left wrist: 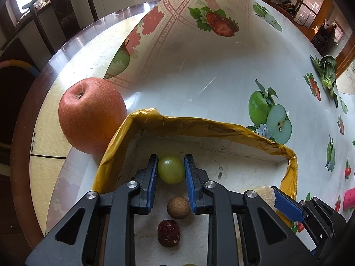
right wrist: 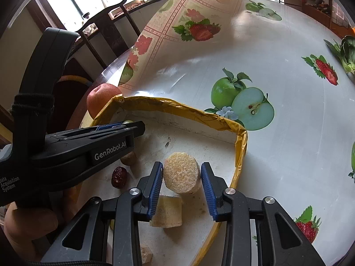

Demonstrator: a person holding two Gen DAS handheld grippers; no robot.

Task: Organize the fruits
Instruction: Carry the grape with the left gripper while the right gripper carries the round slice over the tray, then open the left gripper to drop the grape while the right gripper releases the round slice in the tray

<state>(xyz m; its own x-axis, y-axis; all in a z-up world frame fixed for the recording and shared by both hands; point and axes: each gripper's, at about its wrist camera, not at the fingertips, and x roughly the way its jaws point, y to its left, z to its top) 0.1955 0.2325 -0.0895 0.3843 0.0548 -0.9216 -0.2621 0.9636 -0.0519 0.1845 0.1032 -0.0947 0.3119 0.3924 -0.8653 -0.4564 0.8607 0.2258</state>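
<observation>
My left gripper (left wrist: 170, 169) is shut on a green grape (left wrist: 170, 169), held over the white tray with a yellow taped rim (left wrist: 199, 125). Below it in the tray lie a brown round fruit (left wrist: 178, 207) and a red date (left wrist: 168, 233). A big red apple (left wrist: 91, 115) sits on the table just outside the tray's left corner. My right gripper (right wrist: 182, 177) is shut on a pale yellow round fruit slice (right wrist: 182, 173) above the tray (right wrist: 240, 150). The left gripper body (right wrist: 88, 146) shows at left in the right wrist view.
More pale fruit chunks (right wrist: 167, 212) lie in the tray. The fruit-print tablecloth (left wrist: 199, 71) has its far corner folded up. A leafy green vegetable (left wrist: 328, 71) lies at the far right. A pink object (left wrist: 349, 199) is at the right edge. A dark chair (left wrist: 44, 22) stands behind the table.
</observation>
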